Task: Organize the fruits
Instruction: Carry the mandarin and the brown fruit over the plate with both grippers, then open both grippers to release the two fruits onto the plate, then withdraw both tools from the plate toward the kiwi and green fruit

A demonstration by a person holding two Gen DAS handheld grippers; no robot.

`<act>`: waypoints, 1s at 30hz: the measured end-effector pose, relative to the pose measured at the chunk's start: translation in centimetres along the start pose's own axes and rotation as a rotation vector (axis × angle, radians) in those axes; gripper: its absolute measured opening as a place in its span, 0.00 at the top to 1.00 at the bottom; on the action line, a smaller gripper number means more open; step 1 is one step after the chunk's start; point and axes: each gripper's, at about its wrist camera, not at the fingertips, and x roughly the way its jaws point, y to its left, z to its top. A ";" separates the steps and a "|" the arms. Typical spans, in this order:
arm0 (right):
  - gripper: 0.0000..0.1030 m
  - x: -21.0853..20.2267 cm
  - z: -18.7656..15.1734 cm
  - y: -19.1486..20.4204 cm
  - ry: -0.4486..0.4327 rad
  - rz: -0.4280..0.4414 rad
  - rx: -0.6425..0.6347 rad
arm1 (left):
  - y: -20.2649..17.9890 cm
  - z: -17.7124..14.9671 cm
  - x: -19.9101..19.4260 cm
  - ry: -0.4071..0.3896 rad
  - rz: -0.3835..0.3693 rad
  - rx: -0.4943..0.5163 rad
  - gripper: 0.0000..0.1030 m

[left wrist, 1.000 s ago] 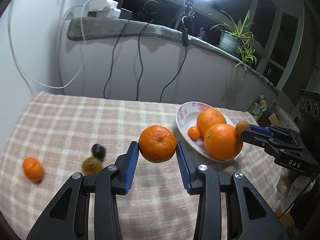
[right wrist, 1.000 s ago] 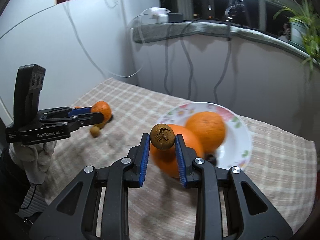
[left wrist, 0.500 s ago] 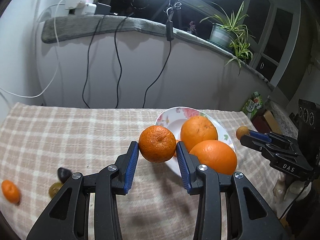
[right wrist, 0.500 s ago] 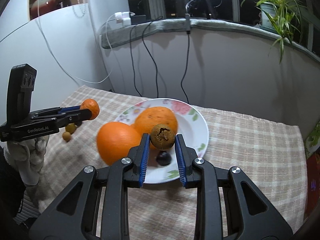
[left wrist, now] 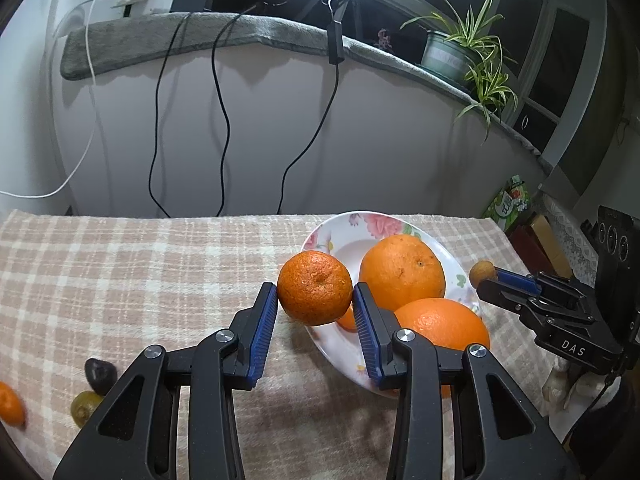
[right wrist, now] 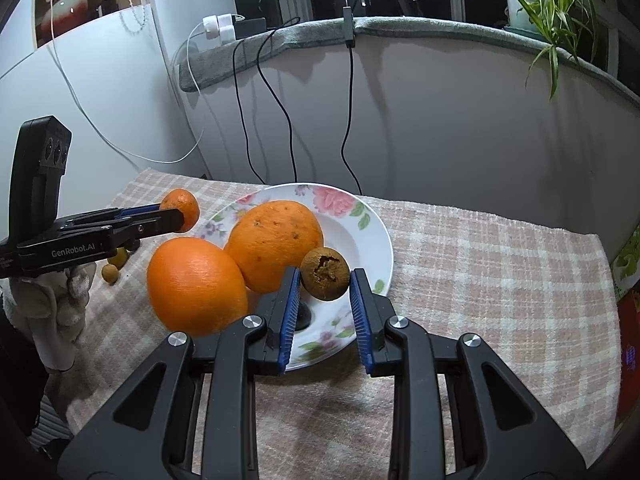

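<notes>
My left gripper (left wrist: 315,304) is shut on a mandarin (left wrist: 314,288), held in the air just over the left rim of the flowered plate (left wrist: 340,236). My right gripper (right wrist: 325,280) is shut on a small brown cracked fruit (right wrist: 324,274) above the plate's (right wrist: 360,224) near side. Two big oranges (right wrist: 274,246) (right wrist: 196,284) lie on the plate, with a small dark fruit (right wrist: 303,316) and a little orange fruit (left wrist: 347,319) among them. From the right wrist view the left gripper (right wrist: 176,220) shows with its mandarin (right wrist: 182,210) at the plate's left.
On the checked cloth (left wrist: 120,280) at the left lie a dark fruit (left wrist: 100,370), a yellow-green fruit (left wrist: 85,406) and a small orange one (left wrist: 10,404). Cables hang down the wall behind. A potted plant (left wrist: 448,56) stands on the ledge. A gloved hand (right wrist: 52,312) holds the left gripper.
Both grippers have moved over the plate, each keeping its fruit. In the left view the loose fruits slid to the lower left edge; in the right view the plate came under the brown fruit.
</notes>
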 end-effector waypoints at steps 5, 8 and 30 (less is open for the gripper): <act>0.74 0.3 -0.1 -0.1 0.012 0.008 0.003 | 0.0 0.1 0.4 0.010 -0.002 -0.006 0.64; 0.74 0.5 -0.2 0.0 0.018 0.006 0.000 | 0.1 0.1 0.6 0.016 -0.006 -0.010 0.64; 0.14 -0.8 0.0 0.6 -0.025 -0.023 -0.019 | -0.3 0.3 -0.5 -0.009 0.011 0.006 0.38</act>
